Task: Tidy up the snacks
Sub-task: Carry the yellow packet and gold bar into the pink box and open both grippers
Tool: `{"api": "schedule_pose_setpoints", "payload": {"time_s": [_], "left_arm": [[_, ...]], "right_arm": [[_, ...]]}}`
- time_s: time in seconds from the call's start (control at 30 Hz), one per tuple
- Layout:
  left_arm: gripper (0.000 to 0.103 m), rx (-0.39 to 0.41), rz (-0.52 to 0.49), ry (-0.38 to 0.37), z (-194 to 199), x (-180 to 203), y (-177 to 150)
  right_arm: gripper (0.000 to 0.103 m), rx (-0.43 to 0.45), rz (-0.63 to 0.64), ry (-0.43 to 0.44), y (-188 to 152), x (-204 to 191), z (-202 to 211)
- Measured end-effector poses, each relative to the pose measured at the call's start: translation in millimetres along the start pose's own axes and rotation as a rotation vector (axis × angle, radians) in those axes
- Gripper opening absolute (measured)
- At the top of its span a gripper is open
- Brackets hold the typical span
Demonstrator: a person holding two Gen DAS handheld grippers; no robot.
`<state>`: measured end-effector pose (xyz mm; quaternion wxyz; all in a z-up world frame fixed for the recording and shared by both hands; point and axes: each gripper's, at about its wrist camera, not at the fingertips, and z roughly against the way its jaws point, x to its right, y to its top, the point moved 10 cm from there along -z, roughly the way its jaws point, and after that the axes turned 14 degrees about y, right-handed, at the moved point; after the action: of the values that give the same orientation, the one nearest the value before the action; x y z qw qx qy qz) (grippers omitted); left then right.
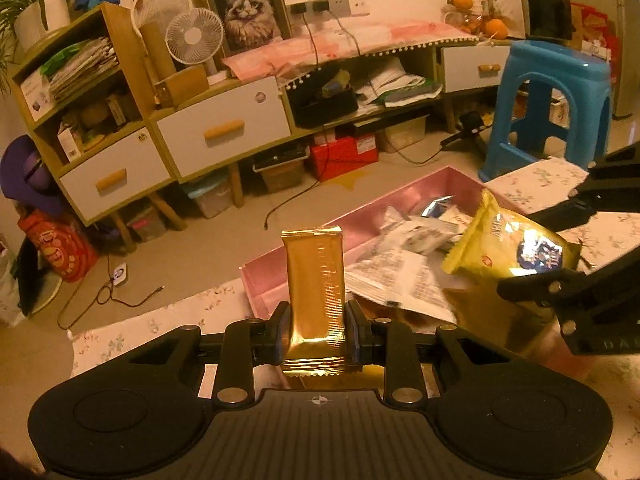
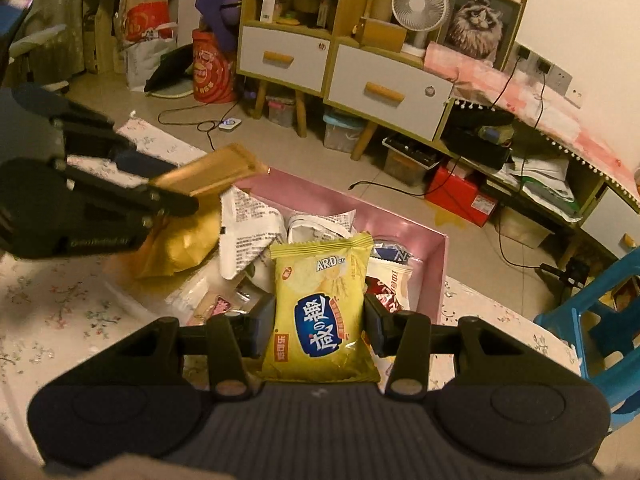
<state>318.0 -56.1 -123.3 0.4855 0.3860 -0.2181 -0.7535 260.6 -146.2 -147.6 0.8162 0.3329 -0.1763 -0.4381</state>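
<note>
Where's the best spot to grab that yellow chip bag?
Across its lower middle, coming from the bottom seam, as the right gripper does now. The chip bag is puffy and narrow enough to fit between the fingers, and its crimped ends stay free.

Left gripper (image 1: 316, 332) matte black plastic, ribbed base with a small crosshair mark, two round recessed discs, silver screws; right gripper (image 2: 318, 330) same black build, dark flat pads, faint lettering
</note>
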Motion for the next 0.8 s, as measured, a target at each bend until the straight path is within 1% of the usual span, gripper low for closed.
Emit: {"api": "schedule_pose_setpoints", "payload": {"time_s": [0.27, 0.4, 0.47, 0.57, 0.63, 0.7, 0.8], "left_arm": [[0.027, -0.102, 0.034, -0.011, -29.3, -7.9, -1.7], [0.027, -0.119, 0.059, -0.027, -35.1, -8.9, -0.9], [0.028, -0.119, 0.051, -0.028, -35.7, -7.4, -0.4], [0.032, -0.115, 0.032, -0.023, -35.5, -4.8, 0.6], [0.032, -0.112, 0.031, -0.025, -35.2, -4.1, 1.3], [0.032, -0.113, 0.037, -0.027, -35.1, -4.5, 1.6], [0.038, -0.108, 0.046, -0.018, -33.3, -6.5, 3.3]], "right_arm": [[0.043, -0.007, -0.005, -0.008, 3.3, 5.4, -7.4], [0.043, -0.015, 0.002, -0.012, 4.4, 6.0, -9.2], [0.043, -0.021, 0.006, -0.012, 5.6, 7.0, -11.0], [0.044, -0.02, 0.007, -0.014, 6.9, 6.3, -11.4], [0.048, -0.009, 0.006, -0.01, 8.5, 4.7, -9.7], [0.057, -0.002, 0.005, -0.012, 10.8, 5.7, -8.1], [0.062, 0.005, 0.012, -0.018, 12.8, 4.9, -4.7]]}}
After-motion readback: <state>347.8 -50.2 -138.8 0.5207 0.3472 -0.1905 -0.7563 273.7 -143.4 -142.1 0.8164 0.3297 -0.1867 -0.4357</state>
